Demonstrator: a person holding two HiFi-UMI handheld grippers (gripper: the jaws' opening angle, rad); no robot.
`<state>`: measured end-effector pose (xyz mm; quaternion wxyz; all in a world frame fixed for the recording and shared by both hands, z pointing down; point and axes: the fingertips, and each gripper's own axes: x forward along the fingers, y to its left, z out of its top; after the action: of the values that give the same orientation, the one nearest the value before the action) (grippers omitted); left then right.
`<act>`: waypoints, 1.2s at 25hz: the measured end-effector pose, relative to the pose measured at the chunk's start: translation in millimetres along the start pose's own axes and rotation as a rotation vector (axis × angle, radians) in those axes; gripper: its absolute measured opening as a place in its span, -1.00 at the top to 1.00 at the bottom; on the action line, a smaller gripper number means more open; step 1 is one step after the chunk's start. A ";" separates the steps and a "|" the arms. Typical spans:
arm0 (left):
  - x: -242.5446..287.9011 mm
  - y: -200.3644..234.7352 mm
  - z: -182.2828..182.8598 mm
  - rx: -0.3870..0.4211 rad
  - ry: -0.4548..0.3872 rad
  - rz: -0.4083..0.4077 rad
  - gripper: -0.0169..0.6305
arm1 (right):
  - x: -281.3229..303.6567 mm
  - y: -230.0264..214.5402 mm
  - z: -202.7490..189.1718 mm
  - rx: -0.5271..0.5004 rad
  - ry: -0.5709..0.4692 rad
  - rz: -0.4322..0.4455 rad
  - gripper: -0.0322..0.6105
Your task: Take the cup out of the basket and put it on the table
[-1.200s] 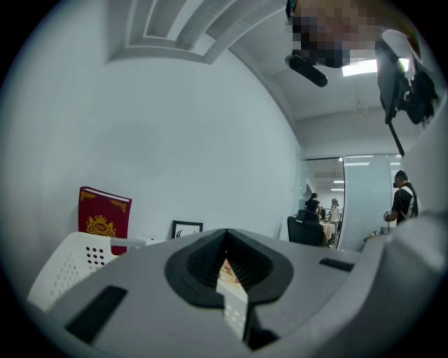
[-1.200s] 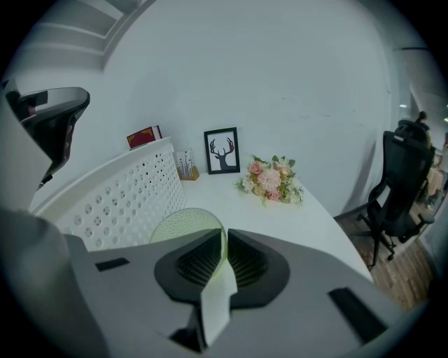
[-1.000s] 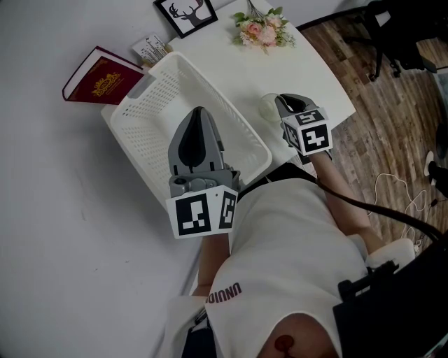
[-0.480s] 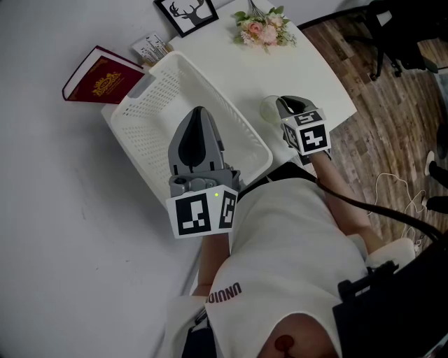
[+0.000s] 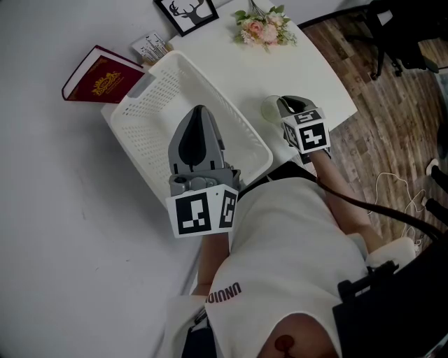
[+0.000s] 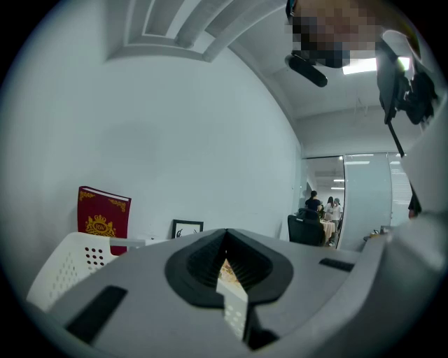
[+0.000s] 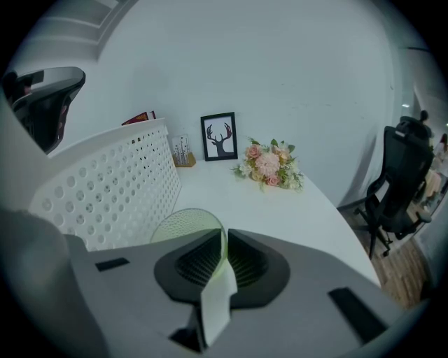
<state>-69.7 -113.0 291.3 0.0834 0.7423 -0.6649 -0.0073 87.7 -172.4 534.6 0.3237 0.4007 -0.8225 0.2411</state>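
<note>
— Right hand-held gripper [image 7: 224,245]?
— Nearly closed, pinching the wall of the pale green cup [image 7: 183,225] at its rim, one jaw inside and one outside.

— And the cup's place?
— Out of the white basket [image 5: 157,98], over the white tabletop [image 5: 294,66], just right of the basket's right wall. Cannot tell whether resting on the tabletop or held just above it.

— Left hand-held gripper [image 5: 199,119]?
— Jaws together, gripping nothing. Hangs above the near end of the basket, pointing toward the far wall.

— Further out?
— Beyond the basket's far left side, a dark red book [image 5: 100,77] with gold print, leaning on the wall. Beside the basket's far corner, a small holder of cards [image 5: 150,47]. Farther back, a framed stag picture [image 5: 185,12] against the wall. To its right, a bunch of pink and white flowers [image 5: 264,29] lying on the tabletop. Off the tabletop's right edge, wooden floor [image 5: 392,105] and a black office chair [image 7: 402,178].
</note>
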 end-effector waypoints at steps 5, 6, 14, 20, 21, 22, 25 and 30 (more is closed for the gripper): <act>0.3 -0.3 0.3 0.001 -0.002 0.000 0.91 | 2.4 -0.1 -4.1 0.001 0.014 0.004 0.77; 0.5 -0.3 0.3 0.001 -0.001 0.000 0.91 | 2.6 -0.3 -4.6 0.001 0.016 0.004 0.77; 0.2 1.1 -0.3 -0.001 0.000 0.005 0.91 | 3.9 0.1 -5.5 -0.003 0.021 0.002 0.77; -0.8 0.8 -0.2 0.000 -0.002 0.007 0.91 | 4.2 -0.6 -5.7 -0.004 0.022 0.001 0.77; -0.8 0.7 -0.3 0.000 -0.001 0.007 0.91 | 4.3 -1.3 -5.6 -0.001 0.022 -0.001 0.77; -0.7 0.7 -0.5 0.000 -0.001 0.008 0.91 | 4.5 -1.9 -5.3 0.001 0.021 -0.003 0.77; -0.4 1.3 -0.7 -0.001 0.001 0.009 0.91 | 5.2 -1.6 -4.4 0.002 0.022 -0.003 0.76; -0.5 1.5 -0.5 -0.002 -0.001 0.010 0.91 | 6.2 1.0 -3.0 -0.004 0.020 0.007 0.76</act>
<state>-71.2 -112.6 291.9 0.0837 0.7390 -0.6685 -0.0080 85.0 -173.0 541.0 0.3319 0.3946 -0.8211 0.2448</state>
